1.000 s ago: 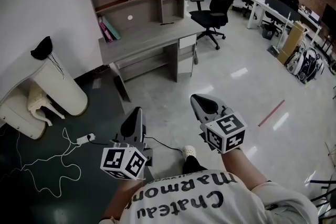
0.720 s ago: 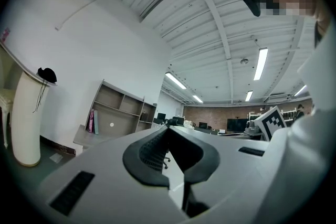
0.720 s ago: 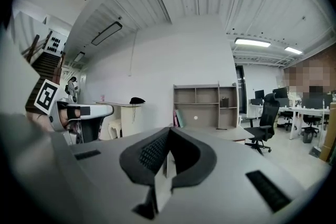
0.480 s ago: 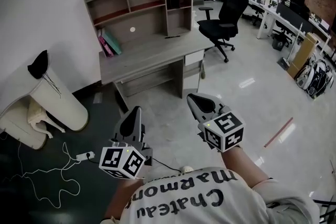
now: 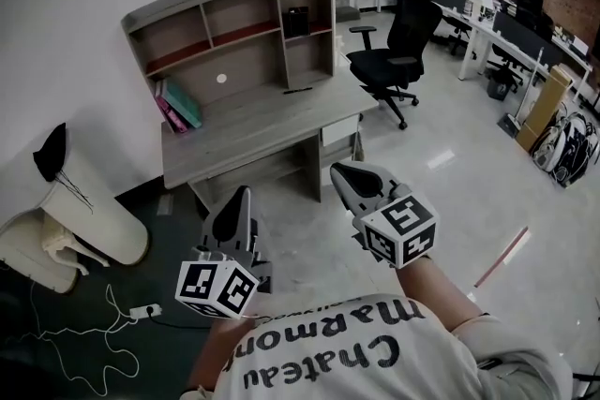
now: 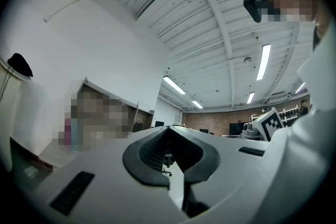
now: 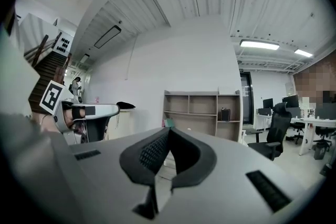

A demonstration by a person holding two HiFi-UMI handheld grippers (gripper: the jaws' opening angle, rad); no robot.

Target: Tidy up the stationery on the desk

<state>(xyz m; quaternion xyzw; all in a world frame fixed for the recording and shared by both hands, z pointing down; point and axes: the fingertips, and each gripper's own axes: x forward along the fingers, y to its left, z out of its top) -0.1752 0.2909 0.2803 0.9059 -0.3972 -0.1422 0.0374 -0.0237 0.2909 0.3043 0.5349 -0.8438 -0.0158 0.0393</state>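
Observation:
A grey desk with a shelf hutch stands against the white wall ahead of me. Pink and teal books lean at its left, and a thin dark pen-like item lies at its right. A black box sits in a right shelf. My left gripper and right gripper are held out in front of my chest, well short of the desk. Each is shut with nothing between its jaws. The left gripper points upward. The desk shows beyond the right gripper.
A black office chair stands right of the desk. A cream rounded piece of furniture with a black cap on top stands at the left. A power strip and white cable lie on the dark mat. Office desks fill the far right.
The desk has come closer and shifted left in the head view as I walk toward it. Both grippers stay shut in the same carried pose.

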